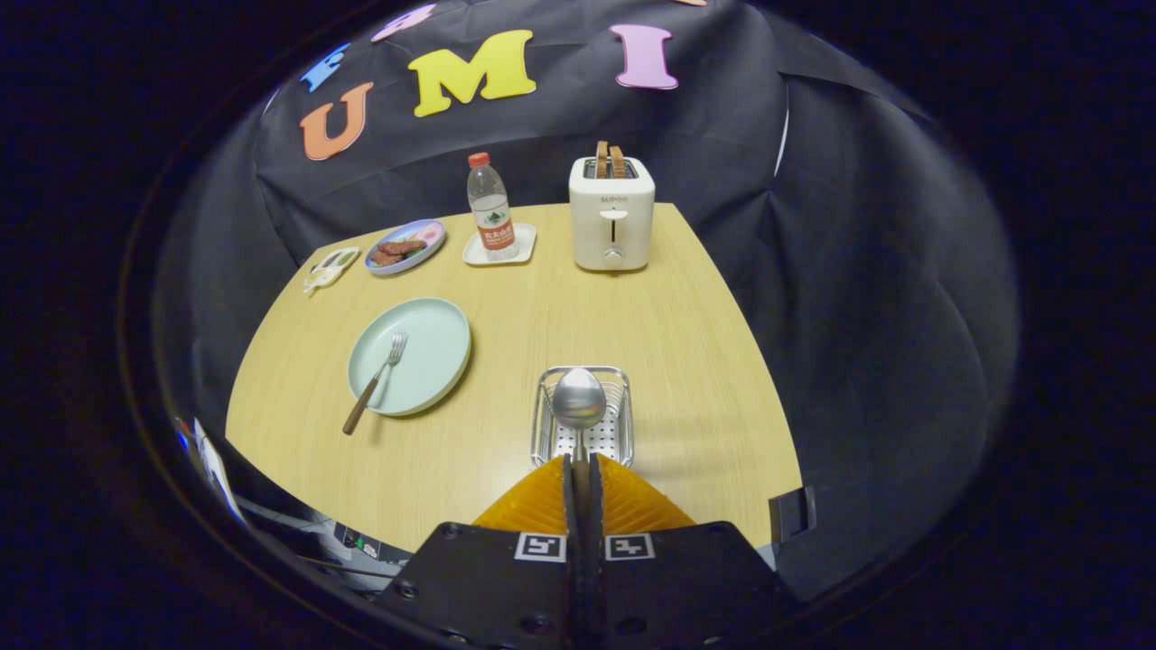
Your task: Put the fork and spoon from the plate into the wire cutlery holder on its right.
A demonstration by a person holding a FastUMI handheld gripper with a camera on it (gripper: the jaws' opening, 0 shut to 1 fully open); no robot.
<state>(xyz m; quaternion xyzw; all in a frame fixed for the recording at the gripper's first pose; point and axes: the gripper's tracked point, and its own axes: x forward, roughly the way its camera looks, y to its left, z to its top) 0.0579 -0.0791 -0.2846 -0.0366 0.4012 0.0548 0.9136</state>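
At the bottom centre of the frame, the gripper (pixel 582 469) with orange fingers (pixel 533 506) is pinching the handle of a shiny steel spoon (pixel 579 398). The spoon's bowl points forward, over the silver wire cutlery holder (pixel 545 424), which stands on the light wooden desk (pixel 686 361). To the left, a round pale green plate (pixel 438 338) carries a fork with a wooden handle (pixel 375 382); the handle sticks out over the plate's rim. In the upper centre stands a white toaster (pixel 612 215).
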